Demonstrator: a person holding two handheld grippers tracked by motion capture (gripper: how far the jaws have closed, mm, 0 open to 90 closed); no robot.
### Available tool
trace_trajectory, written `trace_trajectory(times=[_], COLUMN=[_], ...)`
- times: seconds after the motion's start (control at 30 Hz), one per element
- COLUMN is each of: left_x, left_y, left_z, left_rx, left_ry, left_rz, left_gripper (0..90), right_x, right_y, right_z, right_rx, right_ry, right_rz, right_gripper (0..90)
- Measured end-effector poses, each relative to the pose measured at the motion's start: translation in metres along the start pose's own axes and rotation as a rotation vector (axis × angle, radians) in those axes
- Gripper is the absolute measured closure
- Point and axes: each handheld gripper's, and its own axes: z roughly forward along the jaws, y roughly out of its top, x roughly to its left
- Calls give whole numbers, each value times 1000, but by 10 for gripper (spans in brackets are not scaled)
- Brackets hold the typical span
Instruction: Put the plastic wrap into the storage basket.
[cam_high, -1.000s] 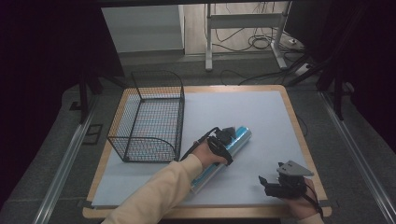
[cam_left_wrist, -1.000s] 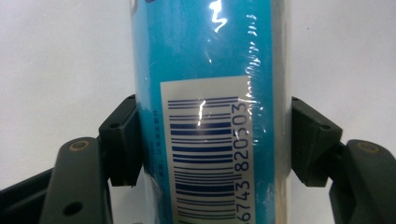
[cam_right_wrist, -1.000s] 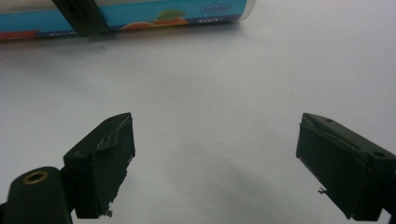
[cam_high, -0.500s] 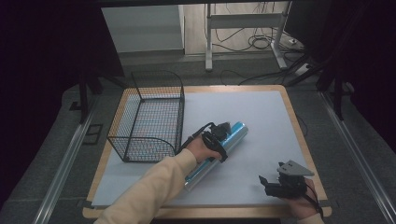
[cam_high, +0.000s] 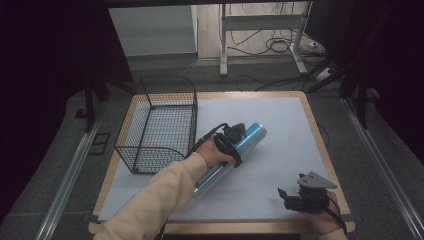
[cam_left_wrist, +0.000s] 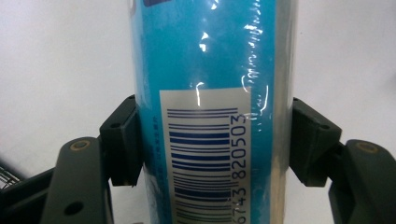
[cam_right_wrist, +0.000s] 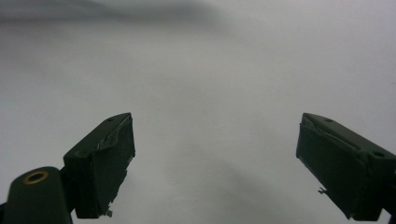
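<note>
From above, the left gripper (cam_high: 235, 137) clamps a long blue plastic-wrapped tube (cam_high: 252, 137) at mid-frame, just right of the black wire basket (cam_high: 162, 125). The right gripper (cam_high: 295, 197) rests lower right, jaws apart and holding nothing.

In the left gripper view, both pads (cam_left_wrist: 123, 140) press the barcoded tube (cam_left_wrist: 210, 70).

In the right gripper view, only the white tabletop (cam_right_wrist: 210, 70) lies between the spread jaws.

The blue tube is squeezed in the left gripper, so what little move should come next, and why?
Probably lift the blue tube a bit higher and carry it toward the wire basket. The left gripper has its fingers pressed on both sides of the tube, and the basket stands just beside it.
</note>
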Motion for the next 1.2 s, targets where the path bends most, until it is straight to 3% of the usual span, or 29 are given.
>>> trace_trajectory(times=[0.33, 0.67, 1.2], left_x=[-3, -1, -1], left_y=[7, 14, 27], left_z=[-17, -30, -54], left_rx=[-10, -32, -47], left_ry=[21, 27, 60], left_rz=[44, 40, 67], left_gripper=[314, 314, 315], right_x=[-1, -2, -3], right_y=[0, -1, -1], right_z=[0, 0, 0], right_rx=[2, 3, 0], right_ry=[0, 1, -1], right_rz=[1, 1, 3], right_gripper=[119, 119, 119])
